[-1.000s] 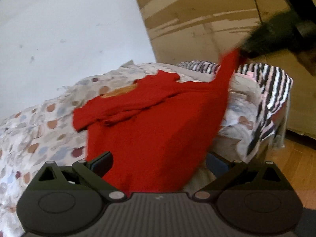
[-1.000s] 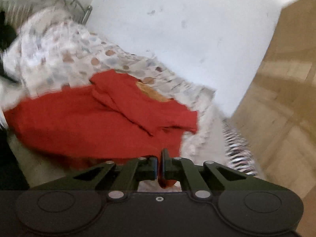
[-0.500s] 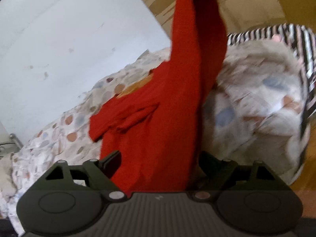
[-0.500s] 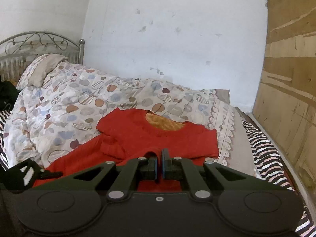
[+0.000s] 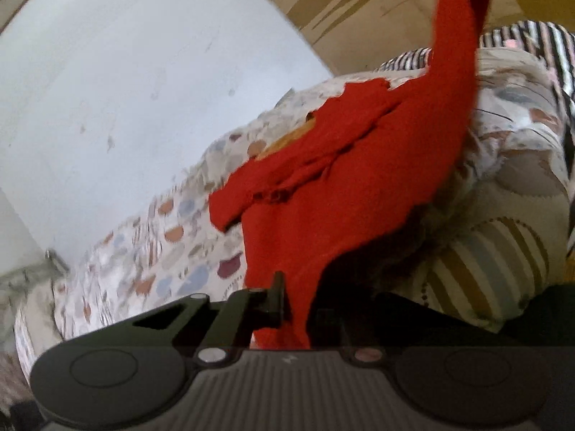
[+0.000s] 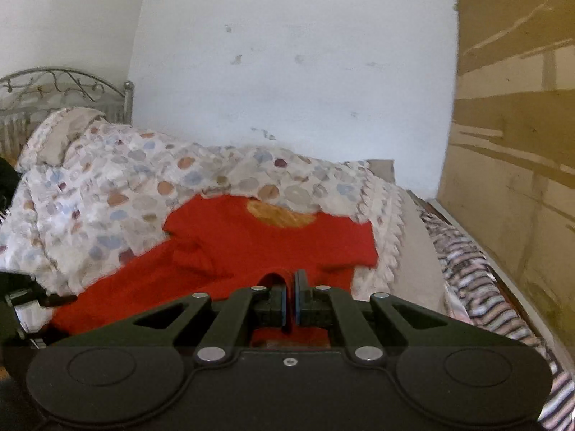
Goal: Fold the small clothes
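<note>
The left gripper (image 5: 294,309) has now pinched the red shirt (image 5: 345,186); the right gripper (image 6: 290,305) pinches its hem. Uneven pulling could skew the fold.

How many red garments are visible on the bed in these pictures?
1. The red garment lies on the dotted quilt, with its near edge pinched by the right gripper and left gripper. Others may be hidden.
</note>
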A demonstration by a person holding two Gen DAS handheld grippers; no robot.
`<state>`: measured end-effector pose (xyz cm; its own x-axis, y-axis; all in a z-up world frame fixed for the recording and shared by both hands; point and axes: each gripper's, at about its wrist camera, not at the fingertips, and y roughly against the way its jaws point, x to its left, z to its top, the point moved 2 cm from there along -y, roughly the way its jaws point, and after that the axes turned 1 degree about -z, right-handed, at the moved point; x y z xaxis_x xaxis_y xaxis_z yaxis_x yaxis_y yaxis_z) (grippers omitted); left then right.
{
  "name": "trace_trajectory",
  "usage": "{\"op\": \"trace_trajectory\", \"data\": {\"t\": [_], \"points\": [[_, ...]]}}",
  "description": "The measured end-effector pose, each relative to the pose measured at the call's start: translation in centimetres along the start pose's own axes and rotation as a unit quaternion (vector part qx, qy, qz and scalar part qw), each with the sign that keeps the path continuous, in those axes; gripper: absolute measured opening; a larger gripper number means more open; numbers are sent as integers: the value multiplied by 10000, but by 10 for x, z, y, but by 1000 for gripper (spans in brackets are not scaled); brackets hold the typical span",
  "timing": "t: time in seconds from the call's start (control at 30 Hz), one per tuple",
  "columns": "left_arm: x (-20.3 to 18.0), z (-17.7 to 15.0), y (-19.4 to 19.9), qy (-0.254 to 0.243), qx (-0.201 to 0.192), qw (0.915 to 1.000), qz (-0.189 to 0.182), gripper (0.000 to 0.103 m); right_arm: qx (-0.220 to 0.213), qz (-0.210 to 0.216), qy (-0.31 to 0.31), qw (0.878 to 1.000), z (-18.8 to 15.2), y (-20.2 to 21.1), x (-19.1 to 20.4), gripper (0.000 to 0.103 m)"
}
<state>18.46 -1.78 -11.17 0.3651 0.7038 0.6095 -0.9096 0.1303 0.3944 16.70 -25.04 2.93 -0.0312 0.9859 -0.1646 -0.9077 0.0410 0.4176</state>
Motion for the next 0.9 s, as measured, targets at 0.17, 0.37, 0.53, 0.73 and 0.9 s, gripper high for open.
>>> {"op": "trace_trajectory", "data": {"t": [0.17,0.37,0.53,0.73,0.9], "points": [[8,-4,-1,293,-59,9995,-117,6,259,-381,-303,9985,-44,10,-3,3],[25,5,31,655,-756,9950,59,5,-142,-658,-405,9969,-47,29,2,2],[55,23,62,1017,-1313,9857,282,4,-728,-781,-55,9943,-30,54,5,2],[97,48,118,1115,-1440,9832,79,4,-1051,-519,484,9919,1,105,5,2],[137,65,181,1369,-1426,9784,-610,4,-1100,-141,780,9908,35,163,-2,2]]}}
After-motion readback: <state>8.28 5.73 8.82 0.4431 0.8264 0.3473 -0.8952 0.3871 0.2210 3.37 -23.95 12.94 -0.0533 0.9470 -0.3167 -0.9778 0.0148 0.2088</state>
